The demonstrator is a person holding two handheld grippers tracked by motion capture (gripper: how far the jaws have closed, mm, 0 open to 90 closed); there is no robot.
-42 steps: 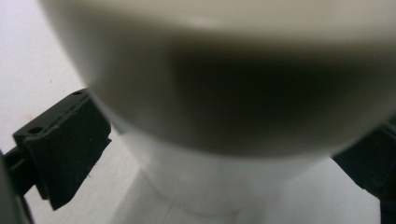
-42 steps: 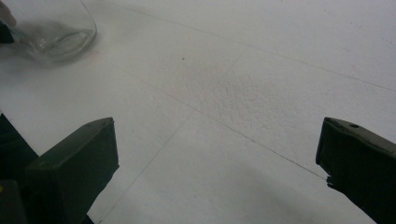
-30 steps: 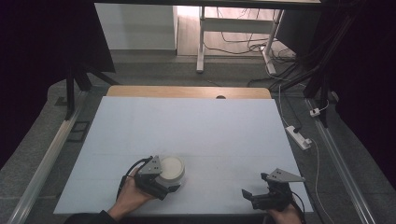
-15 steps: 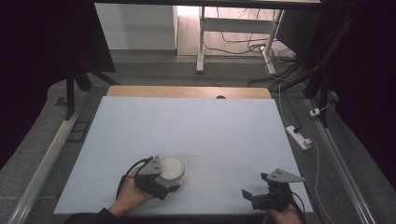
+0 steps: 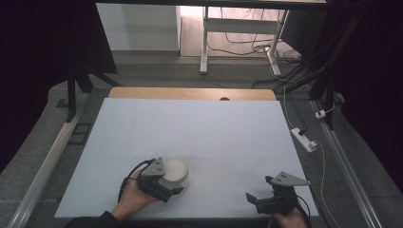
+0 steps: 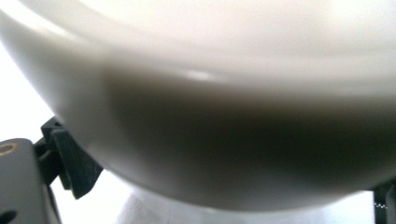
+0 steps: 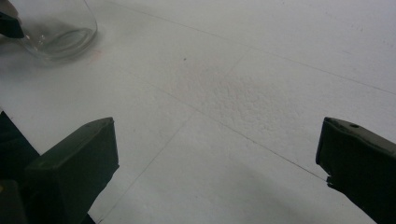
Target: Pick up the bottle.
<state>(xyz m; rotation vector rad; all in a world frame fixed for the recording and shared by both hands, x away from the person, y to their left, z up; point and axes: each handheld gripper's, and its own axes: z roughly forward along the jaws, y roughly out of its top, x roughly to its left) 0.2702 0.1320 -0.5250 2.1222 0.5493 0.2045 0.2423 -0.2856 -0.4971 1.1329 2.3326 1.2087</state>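
The white bowl point(image 5: 174, 170) sat on the near left part of the desk point(image 5: 199, 133), right at the tip of the left hand-held gripper point(image 5: 167, 186), which the person's left hand point(image 5: 133, 197) held low over the desk. In the left gripper view the bowl's point(image 6: 210, 102) outer wall pressed close against the camera, blurred and shadowed underneath, with one black jaw showing at the lower left and a sliver of the other at the far right edge. The jaws appeared to sit on either side of the bowl, but whether they actually pinched it could not be made out.

The right hand-held gripper point(image 5: 256, 202) rested well apart from the bowl, near the desk's front right edge, its jaws spread wide with bare desk point(image 7: 243, 93) between them. In the right gripper view the bowl point(image 7: 58, 28) was cut off at the top left corner.
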